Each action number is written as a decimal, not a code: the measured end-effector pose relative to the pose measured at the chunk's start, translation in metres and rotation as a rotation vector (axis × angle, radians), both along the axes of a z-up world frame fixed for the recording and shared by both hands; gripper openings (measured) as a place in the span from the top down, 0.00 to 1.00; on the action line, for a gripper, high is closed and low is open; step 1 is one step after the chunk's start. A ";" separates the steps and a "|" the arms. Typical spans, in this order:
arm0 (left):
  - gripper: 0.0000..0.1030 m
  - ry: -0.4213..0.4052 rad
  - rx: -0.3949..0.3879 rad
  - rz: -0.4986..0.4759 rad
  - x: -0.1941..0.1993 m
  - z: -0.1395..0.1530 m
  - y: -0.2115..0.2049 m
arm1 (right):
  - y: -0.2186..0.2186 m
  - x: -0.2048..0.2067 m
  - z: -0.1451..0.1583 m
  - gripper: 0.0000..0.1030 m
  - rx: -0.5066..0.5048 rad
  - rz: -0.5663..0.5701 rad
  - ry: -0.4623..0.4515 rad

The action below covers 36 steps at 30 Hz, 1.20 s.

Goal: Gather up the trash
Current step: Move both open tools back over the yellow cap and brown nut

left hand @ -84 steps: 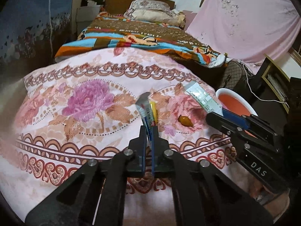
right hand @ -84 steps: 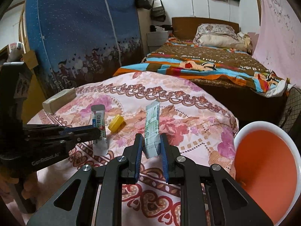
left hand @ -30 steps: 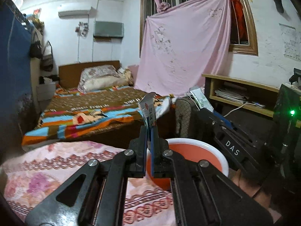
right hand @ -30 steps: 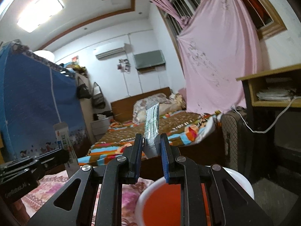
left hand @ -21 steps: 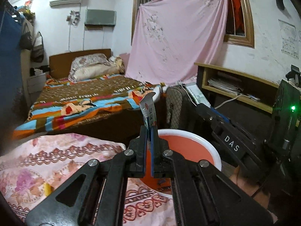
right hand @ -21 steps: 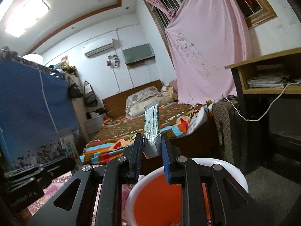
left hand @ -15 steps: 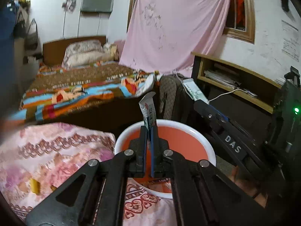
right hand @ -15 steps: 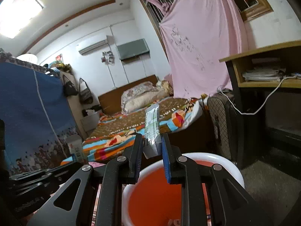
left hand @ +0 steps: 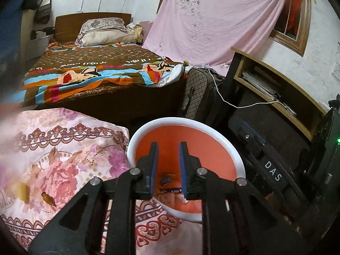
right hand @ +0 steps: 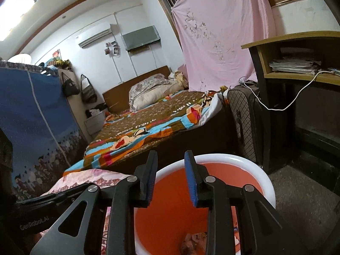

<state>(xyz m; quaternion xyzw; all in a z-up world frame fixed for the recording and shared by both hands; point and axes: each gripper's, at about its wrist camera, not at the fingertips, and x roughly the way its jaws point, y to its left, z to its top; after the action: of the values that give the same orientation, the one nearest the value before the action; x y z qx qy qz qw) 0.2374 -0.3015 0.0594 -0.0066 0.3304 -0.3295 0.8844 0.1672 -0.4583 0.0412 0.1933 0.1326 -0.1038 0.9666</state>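
Left tool (left hand: pixel 167 165): pitched downward over bin (left hand: pixel 238 159), jaws apart, just been opening, nothing between them. Flowered blanket (left hand: pixel 63 148) left of and below it, yellow scrap (left hand: pixel 22 191) and brown scrap (left hand: pixel 47 198) lying there. Trash (left hand: pixel 167 179) in bin bottom, straight under its tips.

Right tool (right hand: pixel 171 177): tilted slightly down over bin (right hand: pixel 265 182) rim, jaws apart, just been opening, empty. Left tool (right hand: pixel 53 199) visible left of it. Wrappers (right hand: pixel 191 241) in bin below.
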 end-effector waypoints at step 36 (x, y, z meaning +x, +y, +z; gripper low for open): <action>0.09 -0.331 -0.092 0.489 -0.039 0.028 0.180 | 0.078 -0.002 0.031 0.00 -0.150 0.195 -0.199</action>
<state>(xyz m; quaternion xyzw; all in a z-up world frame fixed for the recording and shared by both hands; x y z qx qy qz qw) 0.1988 -0.1217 0.0874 -0.0723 0.1551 -0.1180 0.9782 0.1652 -0.3801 0.0722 0.1160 0.0464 0.0006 0.9922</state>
